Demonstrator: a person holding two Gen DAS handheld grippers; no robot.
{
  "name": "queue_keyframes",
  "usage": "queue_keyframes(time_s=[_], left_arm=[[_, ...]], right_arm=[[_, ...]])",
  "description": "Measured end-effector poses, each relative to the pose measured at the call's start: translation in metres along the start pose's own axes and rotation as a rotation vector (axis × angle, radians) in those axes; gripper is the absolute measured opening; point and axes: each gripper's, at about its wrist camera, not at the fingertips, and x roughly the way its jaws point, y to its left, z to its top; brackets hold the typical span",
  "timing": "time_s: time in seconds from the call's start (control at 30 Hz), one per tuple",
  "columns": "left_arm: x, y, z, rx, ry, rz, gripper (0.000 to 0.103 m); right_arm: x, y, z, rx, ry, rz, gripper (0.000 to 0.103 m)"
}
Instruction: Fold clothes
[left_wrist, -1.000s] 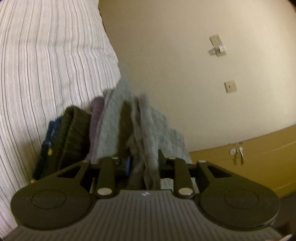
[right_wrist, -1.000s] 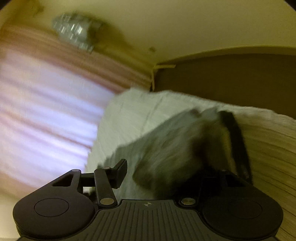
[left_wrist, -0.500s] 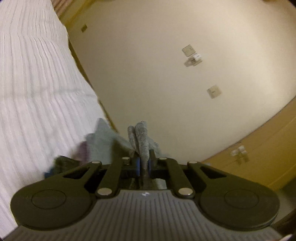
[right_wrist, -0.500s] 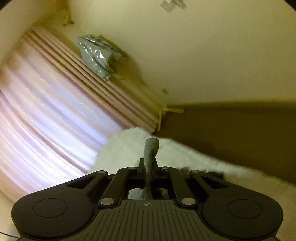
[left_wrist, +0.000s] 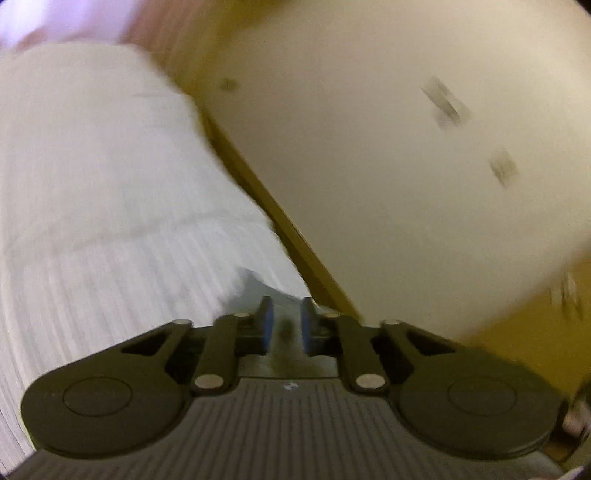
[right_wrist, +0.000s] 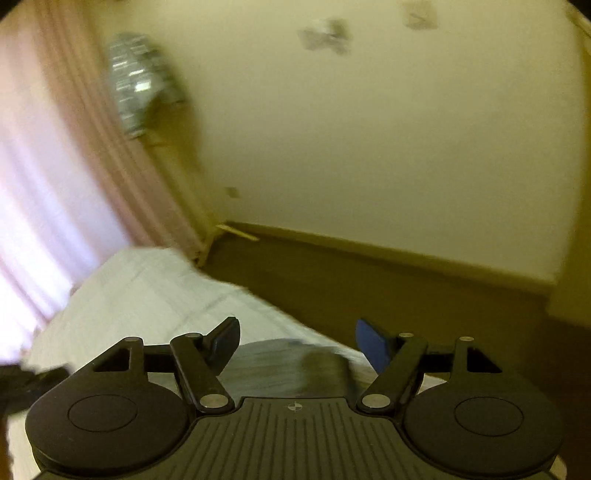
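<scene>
In the right wrist view a grey garment (right_wrist: 273, 365) lies on the white striped bed (right_wrist: 147, 295), just under my right gripper (right_wrist: 297, 336). That gripper is open, its fingers wide apart with nothing between them. In the blurred left wrist view my left gripper (left_wrist: 286, 319) points along the edge of the bed (left_wrist: 110, 221). Its blue pads (left_wrist: 266, 325) stand a narrow gap apart, with smeared grey cloth (left_wrist: 285, 343) low in that gap. Whether the pads pinch the cloth is not clear. No cloth sticks out past the fingertips.
A cream wall (left_wrist: 406, 184) and a wooden strip (left_wrist: 258, 184) run beside the bed. In the right wrist view a pink curtain (right_wrist: 55, 184) hangs at the left, a silvery wrapped object (right_wrist: 140, 81) sits high by it, and dark floor (right_wrist: 406, 295) lies beyond. Something dark (right_wrist: 22, 380) shows at the left edge.
My right gripper has let go of the grey garment and opened wide; the garment now lies on the bed. The left pads have parted slightly and cloth no longer stands above them. Both views swung.
</scene>
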Motion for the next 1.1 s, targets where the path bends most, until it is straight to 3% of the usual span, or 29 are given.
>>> queue_keyframes(time_s=[0.07, 0.17, 0.27, 0.57, 0.67, 0.8, 0.93, 1.1], left_arm=[[0.014, -0.029, -0.004, 0.109, 0.031, -0.022, 0.009], [0.045, -0.047, -0.015, 0.232, 0.01, 0.058, 0.009], [0.069, -0.041, -0.03, 0.294, -0.023, 0.109, 0.009], [0.084, -0.02, -0.044, 0.267, -0.067, 0.092, 0.009], [0.067, -0.026, -0.037, 0.245, -0.06, 0.093, 0.006], [0.016, -0.038, -0.039, 0.268, -0.086, 0.167, 0.008], [-0.025, -0.043, -0.054, 0.245, -0.086, 0.183, 0.008], [-0.023, -0.044, -0.083, 0.264, -0.012, 0.25, 0.009]], right_arm=[[0.001, 0.014, -0.003, -0.035, -0.012, -0.029, 0.072], [0.002, 0.035, -0.008, -0.087, -0.031, -0.072, 0.072], [0.021, 0.04, -0.022, -0.137, -0.023, -0.113, 0.072], [0.051, 0.043, -0.061, -0.297, -0.05, -0.132, 0.072], [0.05, 0.042, -0.051, -0.247, -0.023, -0.123, 0.072], [0.015, 0.049, -0.028, -0.189, -0.064, -0.135, 0.072], [-0.022, 0.055, -0.031, -0.159, -0.07, -0.07, 0.072], [-0.037, 0.07, -0.065, -0.227, -0.016, -0.037, 0.072]])
